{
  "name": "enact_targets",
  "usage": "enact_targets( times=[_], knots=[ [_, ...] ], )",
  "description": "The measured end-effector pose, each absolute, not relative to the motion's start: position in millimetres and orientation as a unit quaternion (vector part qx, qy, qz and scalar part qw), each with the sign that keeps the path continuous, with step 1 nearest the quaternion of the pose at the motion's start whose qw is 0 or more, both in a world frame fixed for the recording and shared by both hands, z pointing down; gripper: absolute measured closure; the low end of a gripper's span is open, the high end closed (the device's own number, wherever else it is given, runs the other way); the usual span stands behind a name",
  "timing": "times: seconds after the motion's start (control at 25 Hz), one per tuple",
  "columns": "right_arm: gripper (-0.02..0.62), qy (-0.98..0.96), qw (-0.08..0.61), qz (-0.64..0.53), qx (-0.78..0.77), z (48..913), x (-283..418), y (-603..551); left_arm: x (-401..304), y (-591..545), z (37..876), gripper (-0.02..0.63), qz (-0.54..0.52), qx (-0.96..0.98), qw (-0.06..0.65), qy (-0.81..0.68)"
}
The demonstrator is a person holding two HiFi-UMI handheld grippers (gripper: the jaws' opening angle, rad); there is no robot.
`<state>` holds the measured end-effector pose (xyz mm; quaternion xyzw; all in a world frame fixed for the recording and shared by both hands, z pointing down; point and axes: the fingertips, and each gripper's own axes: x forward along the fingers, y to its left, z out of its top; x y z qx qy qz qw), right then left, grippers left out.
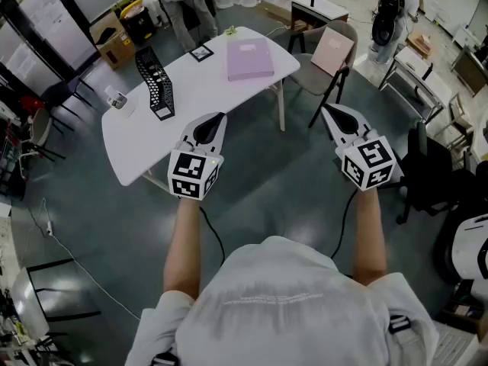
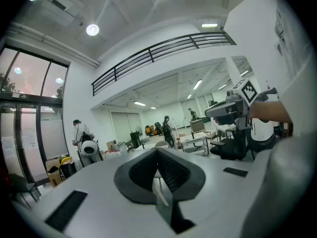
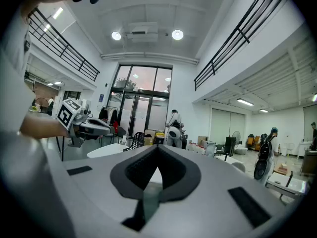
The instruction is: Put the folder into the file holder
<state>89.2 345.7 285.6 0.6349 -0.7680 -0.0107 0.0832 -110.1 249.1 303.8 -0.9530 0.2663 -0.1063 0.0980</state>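
Hovering off the table [image 1: 206, 90], left gripper [image 1: 218, 118] and right gripper [image 1: 328, 110] are closed, empty; work seems unstarted. Folder [image 1: 249, 58] lies flat, apart from holder [image 1: 156, 84].

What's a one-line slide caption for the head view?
Shut and empty, left gripper and right gripper held before the white table bearing purple folder and black file holder.

Light was bright and even, from round ceiling lamps [image 3: 177, 34] high above the white table [image 1: 198, 90], which threw only a soft shadow beneath itself. Both gripper views bowed at their edges, ringed by dark vignette; the lamps glared white.
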Motion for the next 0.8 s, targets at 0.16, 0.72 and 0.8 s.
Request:
enact_targets(
  times=[0.16,0.72,0.8],
  knots=[
    [0.571,-0.767,0.087,-0.009,0.636,287.2,92.5,348.8,-108.5,252.2,304.1,0.591,-0.102,-0.953,0.091,0.27],
    [0.571,-0.777,0.068,0.011,0.626,296.3,88.0,350.8,-120.6,249.5,312.3,0.591,-0.098,-0.945,0.078,0.303],
    [0.571,-0.774,0.074,0.004,0.629,297.8,88.9,351.2,-120.8,250.7,311.8,0.591,-0.087,-0.948,0.064,0.3]
  ],
)
